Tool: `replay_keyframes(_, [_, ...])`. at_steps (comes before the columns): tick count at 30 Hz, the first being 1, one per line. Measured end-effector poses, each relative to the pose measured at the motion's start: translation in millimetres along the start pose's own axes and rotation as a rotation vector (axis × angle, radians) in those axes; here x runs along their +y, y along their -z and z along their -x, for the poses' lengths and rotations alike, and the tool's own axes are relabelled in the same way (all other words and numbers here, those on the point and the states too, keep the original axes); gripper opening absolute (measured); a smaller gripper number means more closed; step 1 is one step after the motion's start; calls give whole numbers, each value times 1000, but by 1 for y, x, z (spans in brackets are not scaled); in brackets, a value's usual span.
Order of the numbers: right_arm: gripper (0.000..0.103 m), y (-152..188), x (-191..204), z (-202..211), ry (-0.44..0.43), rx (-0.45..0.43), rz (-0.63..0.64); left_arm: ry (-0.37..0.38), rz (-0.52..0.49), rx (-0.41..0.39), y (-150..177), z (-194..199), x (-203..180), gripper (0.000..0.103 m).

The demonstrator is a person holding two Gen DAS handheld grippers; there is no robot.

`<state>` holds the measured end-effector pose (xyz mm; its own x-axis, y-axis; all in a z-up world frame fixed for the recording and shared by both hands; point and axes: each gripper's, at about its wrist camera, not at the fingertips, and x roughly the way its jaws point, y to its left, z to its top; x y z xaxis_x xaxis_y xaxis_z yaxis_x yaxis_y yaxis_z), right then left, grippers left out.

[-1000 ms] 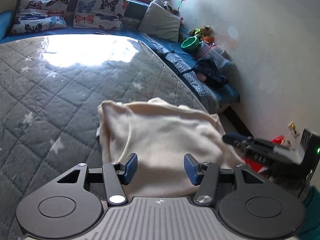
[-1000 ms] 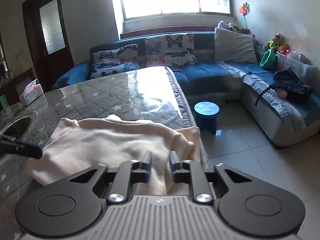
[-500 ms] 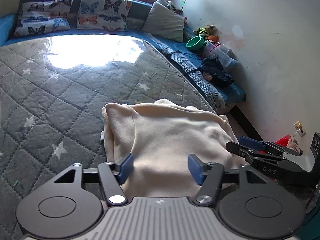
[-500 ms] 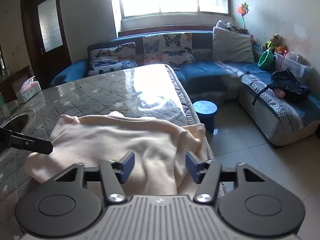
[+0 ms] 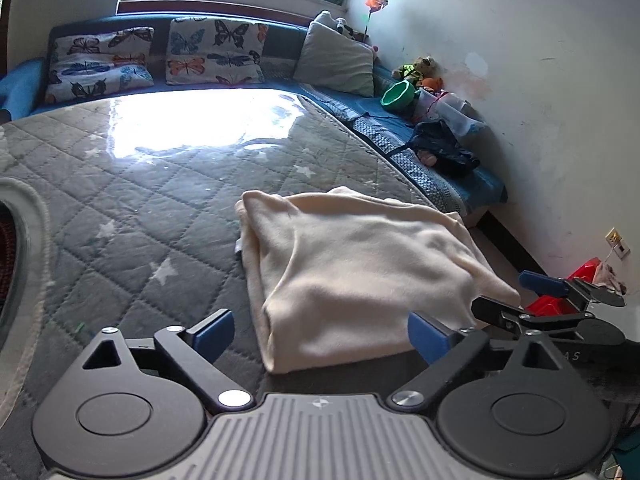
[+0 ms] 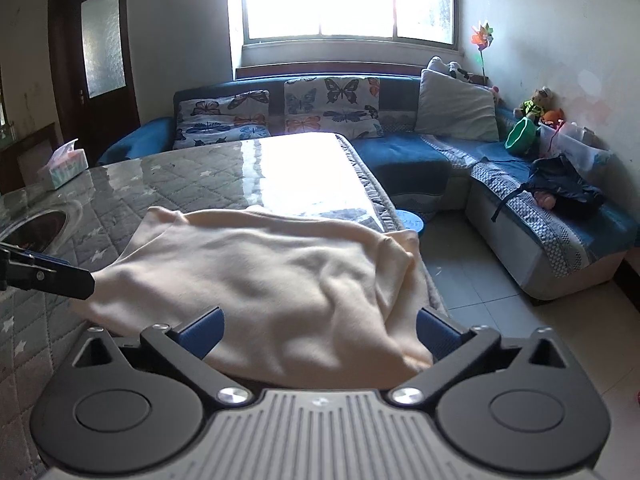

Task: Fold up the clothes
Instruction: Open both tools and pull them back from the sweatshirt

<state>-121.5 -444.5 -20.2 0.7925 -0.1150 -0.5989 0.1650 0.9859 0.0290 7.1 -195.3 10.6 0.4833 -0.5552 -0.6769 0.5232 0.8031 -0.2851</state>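
Sunlight glares off the grey quilted table cover, over which the left gripper and the right gripper have both just been spreading their jaws, now wide apart and clamped on nothing. Between and beyond their blue pads lies the folded cream garment, flat near the table's right edge, one corner drooping over it. Farther off stands a blue sofa with butterfly cushions under the bright window.
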Motion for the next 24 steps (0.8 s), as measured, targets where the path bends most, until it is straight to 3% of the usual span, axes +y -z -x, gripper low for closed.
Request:
replay_keyframes(3, [103,2,7,4,17,4,6,-9,-9,-17,6,8,1,103])
replay_keyframes(24, [103,14,46,45,60,-36,24,-52,-12,-76,42,55,3,103])
